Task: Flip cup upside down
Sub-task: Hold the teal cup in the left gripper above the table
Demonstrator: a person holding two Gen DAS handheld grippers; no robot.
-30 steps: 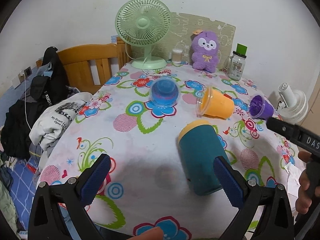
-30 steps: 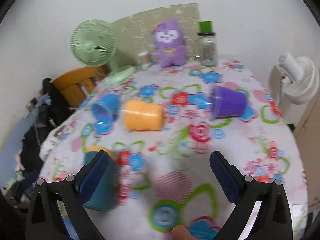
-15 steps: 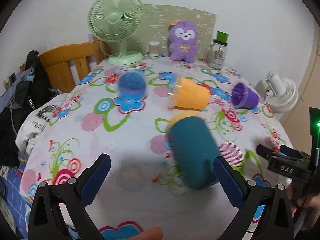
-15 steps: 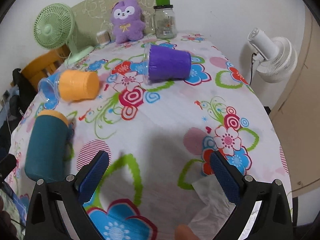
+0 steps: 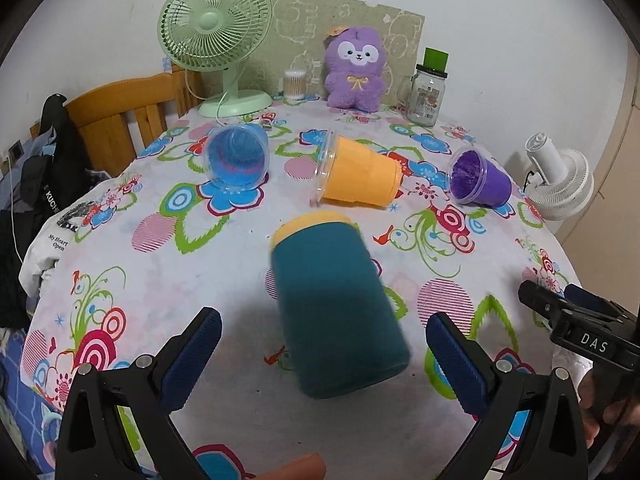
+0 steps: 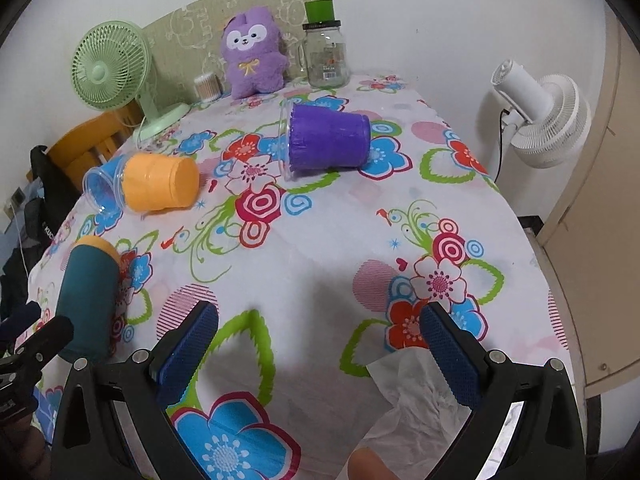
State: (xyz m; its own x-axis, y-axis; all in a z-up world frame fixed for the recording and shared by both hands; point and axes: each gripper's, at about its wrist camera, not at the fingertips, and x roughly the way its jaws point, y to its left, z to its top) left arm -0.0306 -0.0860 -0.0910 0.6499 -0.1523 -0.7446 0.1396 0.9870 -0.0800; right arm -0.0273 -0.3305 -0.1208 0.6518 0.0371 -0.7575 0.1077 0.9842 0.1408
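A teal cup [image 5: 336, 308] with a yellow end lies on its side on the flowered tablecloth [image 5: 180, 264]; it also shows in the right wrist view [image 6: 89, 300]. My left gripper [image 5: 322, 354] is open, its fingers either side of the cup's near end without touching it. An orange cup [image 5: 358, 178], a blue cup [image 5: 238, 158] and a purple cup [image 5: 478, 178] also lie on their sides farther back. My right gripper [image 6: 320, 346] is open and empty above the table's near right part; the purple cup [image 6: 326, 140] lies ahead of it.
A green fan [image 5: 218, 32], a purple plush toy [image 5: 354, 68], a glass jar [image 5: 428, 92] and a small tub [image 5: 295, 85] stand at the back. A white fan [image 6: 540, 120] stands off the right edge. A crumpled tissue [image 6: 416, 396] lies near the right gripper. A wooden chair [image 5: 120, 120] with clothes stands left.
My left gripper has moved in over the teal cup, which now lies between its open fingers. My right gripper has swung right, away from the teal cup, toward the table's right side.
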